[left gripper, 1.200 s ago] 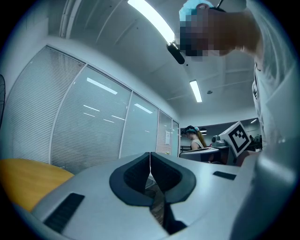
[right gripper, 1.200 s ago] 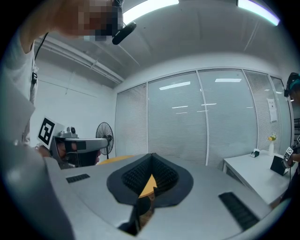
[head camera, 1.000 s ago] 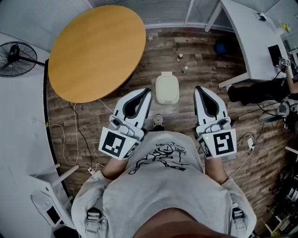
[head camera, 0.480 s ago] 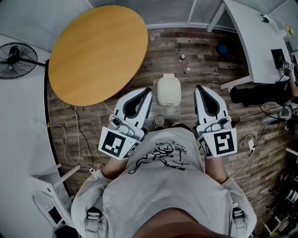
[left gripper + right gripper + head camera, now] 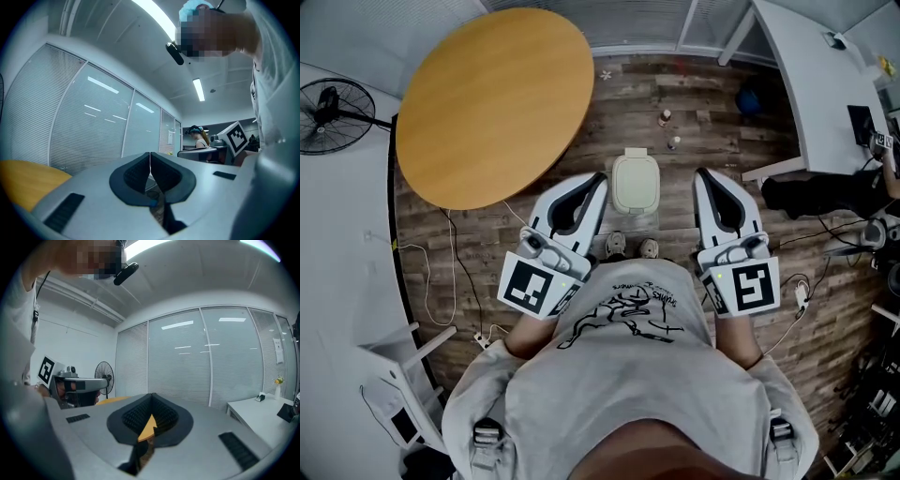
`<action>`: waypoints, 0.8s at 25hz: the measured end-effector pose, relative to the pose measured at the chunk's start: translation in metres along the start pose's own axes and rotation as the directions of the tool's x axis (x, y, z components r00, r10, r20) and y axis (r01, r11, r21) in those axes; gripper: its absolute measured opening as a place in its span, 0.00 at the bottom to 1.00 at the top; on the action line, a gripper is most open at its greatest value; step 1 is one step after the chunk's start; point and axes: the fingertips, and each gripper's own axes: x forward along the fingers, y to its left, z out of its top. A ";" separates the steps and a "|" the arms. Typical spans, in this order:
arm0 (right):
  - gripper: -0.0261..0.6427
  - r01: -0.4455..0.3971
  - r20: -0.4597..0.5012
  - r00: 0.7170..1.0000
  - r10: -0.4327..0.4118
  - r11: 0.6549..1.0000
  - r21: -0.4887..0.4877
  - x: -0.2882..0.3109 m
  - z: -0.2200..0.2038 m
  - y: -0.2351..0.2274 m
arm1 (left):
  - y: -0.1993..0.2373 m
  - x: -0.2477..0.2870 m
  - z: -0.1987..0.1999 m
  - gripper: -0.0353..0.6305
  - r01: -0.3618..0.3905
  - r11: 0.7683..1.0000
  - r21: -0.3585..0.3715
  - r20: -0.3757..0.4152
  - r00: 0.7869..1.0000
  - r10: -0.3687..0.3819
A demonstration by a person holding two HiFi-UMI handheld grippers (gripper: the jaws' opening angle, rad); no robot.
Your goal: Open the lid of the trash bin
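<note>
The small cream trash bin (image 5: 636, 181) stands on the wood floor with its lid down, straight ahead of the person's shoes (image 5: 617, 244). My left gripper (image 5: 598, 178) is held level just left of the bin, well above the floor, and shut on nothing. On the bin's right my right gripper (image 5: 701, 174) hovers the same way, also shut and empty. In the left gripper view the left gripper's (image 5: 150, 154) dark pads meet. In the right gripper view the right gripper's (image 5: 151, 396) pads meet too. Neither gripper view shows the bin.
A round wooden table (image 5: 492, 103) fills the upper left, with a floor fan (image 5: 333, 112) beyond it. A white desk (image 5: 811, 84) stands at the upper right. Two small bottles (image 5: 664, 117) sit on the floor past the bin. Cables (image 5: 455, 272) trail at the left.
The person has stepped forward: a second shoe now shows below the bin. Both grippers have crept slightly ahead alongside the bin, still shut.
</note>
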 end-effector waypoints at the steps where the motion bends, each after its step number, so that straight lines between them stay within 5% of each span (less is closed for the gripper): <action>1: 0.05 -0.001 0.001 1.000 0.001 1.000 0.000 0.001 0.000 -0.002 | 0.000 0.002 0.000 0.08 0.000 1.000 0.000 -0.002 1.000 0.000; 20: 0.05 -0.015 -0.120 0.993 0.017 1.000 0.022 0.004 -0.064 -0.003 | -0.002 0.013 -0.075 0.08 0.019 0.999 -0.039 -0.132 0.991 -0.024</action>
